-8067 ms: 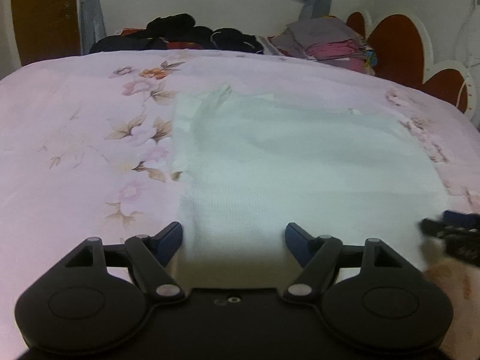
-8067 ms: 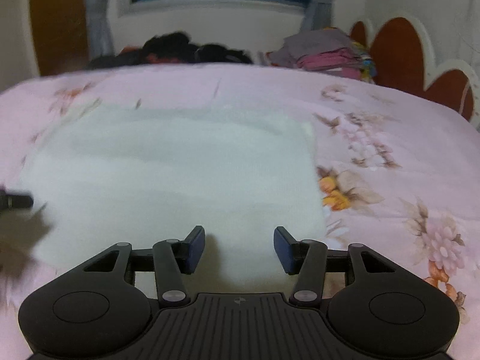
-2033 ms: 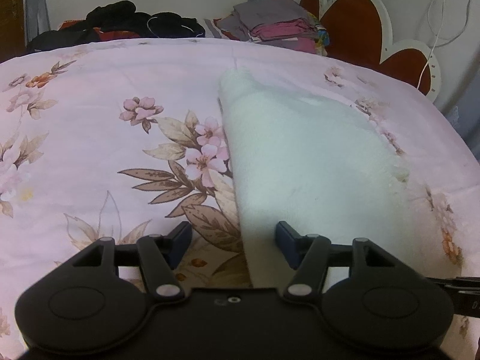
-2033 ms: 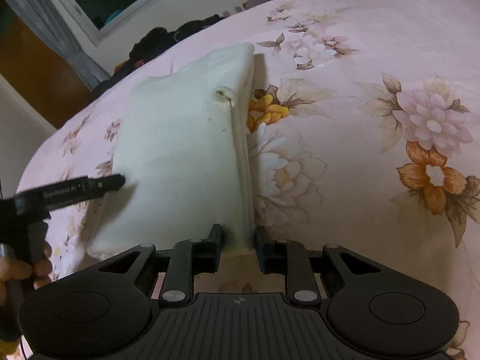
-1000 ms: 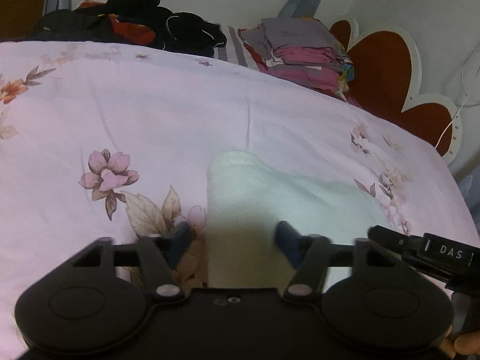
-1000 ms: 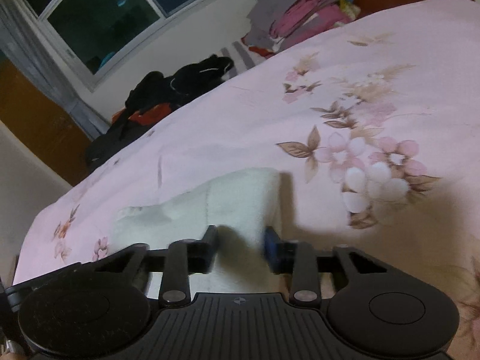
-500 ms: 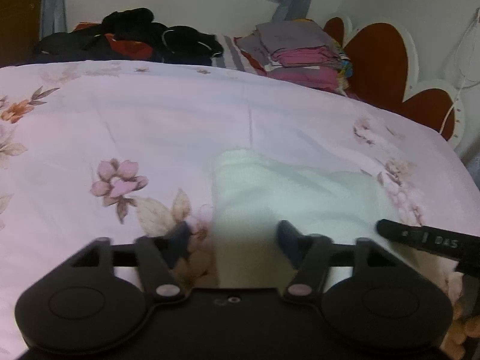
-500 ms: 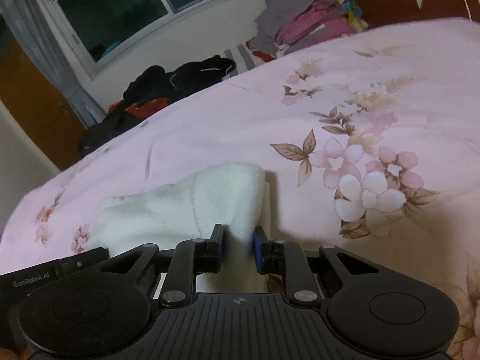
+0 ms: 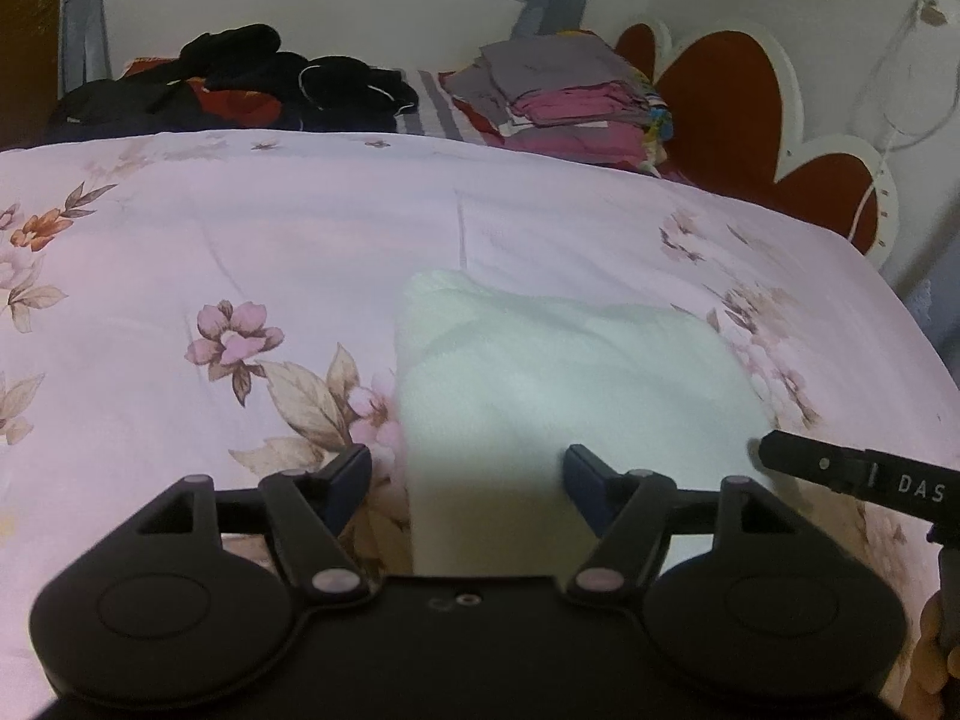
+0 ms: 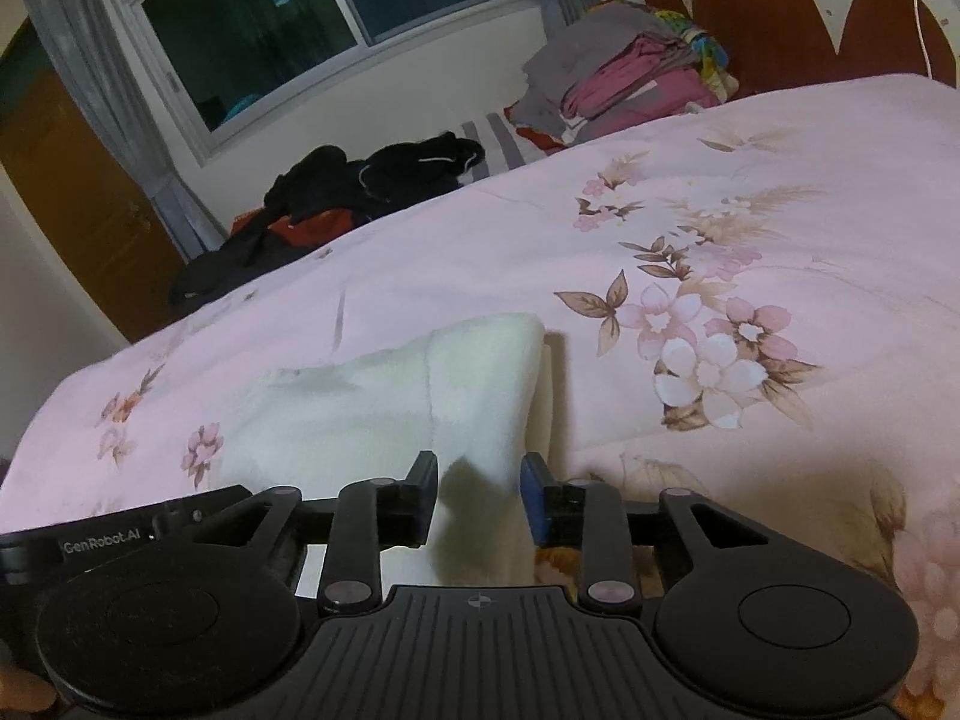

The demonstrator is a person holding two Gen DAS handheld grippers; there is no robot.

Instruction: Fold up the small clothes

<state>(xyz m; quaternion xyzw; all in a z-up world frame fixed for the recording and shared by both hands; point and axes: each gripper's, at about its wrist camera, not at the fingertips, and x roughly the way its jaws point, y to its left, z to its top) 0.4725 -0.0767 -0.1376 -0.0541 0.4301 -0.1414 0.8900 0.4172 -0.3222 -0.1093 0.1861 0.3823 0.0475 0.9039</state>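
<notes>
A white folded garment (image 9: 570,372) lies on the pink floral bedsheet (image 9: 180,240). My left gripper (image 9: 465,477) is open over its near left corner, with the cloth between the wide jaws and clear of the pads. My right gripper (image 10: 478,486) straddles the garment's (image 10: 372,414) thick right folded edge. Its jaws are opening, and a gap shows beside the cloth. The right gripper's finger (image 9: 852,474) shows at the right edge of the left wrist view. The left gripper's body (image 10: 102,540) shows low at the left of the right wrist view.
A heap of dark clothes (image 9: 240,84) and a stack of folded clothes (image 9: 564,96) sit along the bed's far edge. A red and white headboard (image 9: 750,114) rises at the right. A window (image 10: 300,18) and a wooden door (image 10: 72,210) lie beyond.
The right jaws, pinched on the folded edge half a second ago, have spread off it. The left jaws have widened since a second ago. Both grippers have drawn back a little from the garment.
</notes>
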